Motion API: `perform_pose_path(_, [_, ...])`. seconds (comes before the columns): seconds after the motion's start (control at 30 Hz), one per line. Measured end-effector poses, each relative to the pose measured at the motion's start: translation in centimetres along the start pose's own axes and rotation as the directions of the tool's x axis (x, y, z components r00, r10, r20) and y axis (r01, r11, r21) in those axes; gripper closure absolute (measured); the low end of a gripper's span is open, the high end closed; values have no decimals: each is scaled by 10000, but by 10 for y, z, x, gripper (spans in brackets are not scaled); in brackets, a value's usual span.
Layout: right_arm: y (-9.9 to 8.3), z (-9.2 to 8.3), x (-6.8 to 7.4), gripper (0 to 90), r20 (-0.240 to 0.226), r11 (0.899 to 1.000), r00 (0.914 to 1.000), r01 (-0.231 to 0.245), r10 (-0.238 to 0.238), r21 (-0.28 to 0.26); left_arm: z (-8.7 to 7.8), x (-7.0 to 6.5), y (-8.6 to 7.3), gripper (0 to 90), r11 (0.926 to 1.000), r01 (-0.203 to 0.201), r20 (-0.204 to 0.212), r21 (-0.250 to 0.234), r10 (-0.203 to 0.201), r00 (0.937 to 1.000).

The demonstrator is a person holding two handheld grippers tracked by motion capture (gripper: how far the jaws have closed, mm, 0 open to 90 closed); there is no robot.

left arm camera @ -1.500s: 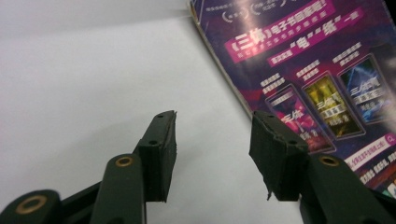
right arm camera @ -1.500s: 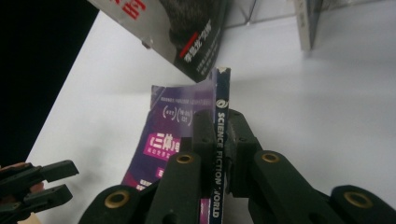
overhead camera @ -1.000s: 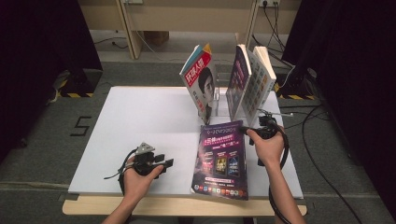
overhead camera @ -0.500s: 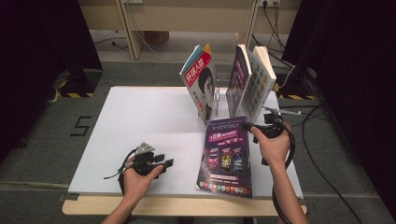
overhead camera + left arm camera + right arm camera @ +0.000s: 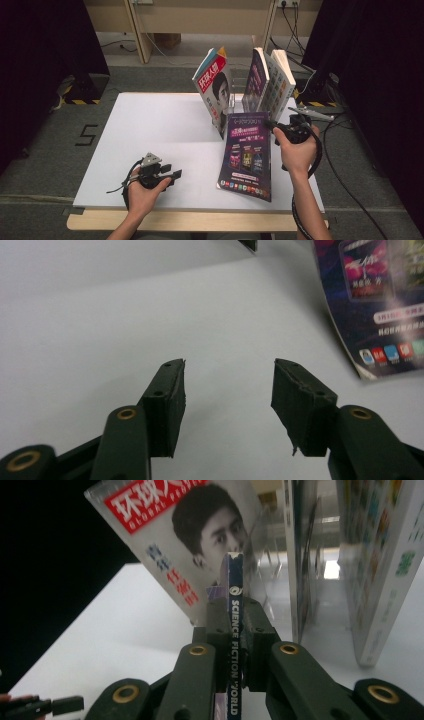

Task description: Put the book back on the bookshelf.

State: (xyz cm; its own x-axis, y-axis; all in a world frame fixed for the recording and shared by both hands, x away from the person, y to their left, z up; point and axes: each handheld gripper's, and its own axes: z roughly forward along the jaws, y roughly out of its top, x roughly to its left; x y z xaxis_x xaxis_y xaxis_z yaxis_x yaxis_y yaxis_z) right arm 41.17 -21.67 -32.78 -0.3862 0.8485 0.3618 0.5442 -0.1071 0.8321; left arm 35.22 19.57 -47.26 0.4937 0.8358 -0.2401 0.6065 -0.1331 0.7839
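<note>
A purple magazine (image 5: 247, 155) slants up from the white table (image 5: 150, 125), its near edge resting on the table and its far end raised. My right gripper (image 5: 274, 128) is shut on its spine at the upper right corner; in the right gripper view the pads (image 5: 216, 630) clamp the spine (image 5: 234, 580), which reads "Science Fiction World". My left gripper (image 5: 175, 175) lies low near the table's front left, open. Its jaws have just been opening, and nothing is between the fingertips (image 5: 170, 385). The magazine's corner (image 5: 380, 300) lies to their right.
A red-titled magazine (image 5: 215, 85) leans in a clear stand at the back of the table, right ahead of the held spine (image 5: 175, 545). Two more books (image 5: 272, 85) stand upright to its right. Cables trail over the floor at the right.
My right gripper has risen with the magazine's far end, so the magazine tilts up more steeply toward the stand. The left hand has stayed where it was.
</note>
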Motion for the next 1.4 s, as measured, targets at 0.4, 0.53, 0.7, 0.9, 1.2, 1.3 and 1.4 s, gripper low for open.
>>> perform_pose_path(0.4, [18,-5,7,847,-29,9965,9998,215,-218,-808,-8,10,-5,445,9996,-30,-399,-271,19,9992])
perform_pose_path(0.53, [19,-6,7,847,-50,9958,9997,235,-240,-887,-8,10,-7,441,9997,-57,-408,-229,48,9992])
perform_pose_path(0.7, [20,-9,8,847,65,9931,9995,317,-312,-1127,-9,12,-8,434,9995,-154,-458,-268,142,9988])
perform_pose_path(0.9, [22,-14,12,847,218,9886,9991,402,-374,-1454,-10,12,-11,431,9996,-80,-378,-277,70,9993])
perform_pose_path(1.2, [33,-14,23,847,375,9808,9973,685,-626,-1824,-9,12,-11,438,9993,-139,-448,-349,124,9989])
perform_pose_path(1.3, [37,-13,25,847,482,9759,9964,781,-697,-2039,-9,12,-11,436,9992,-93,-457,-393,75,9989])
perform_pose_path(1.4, [41,-11,27,847,646,9705,9949,904,-778,-2234,-9,12,-11,432,9993,-107,-456,-362,91,9989])
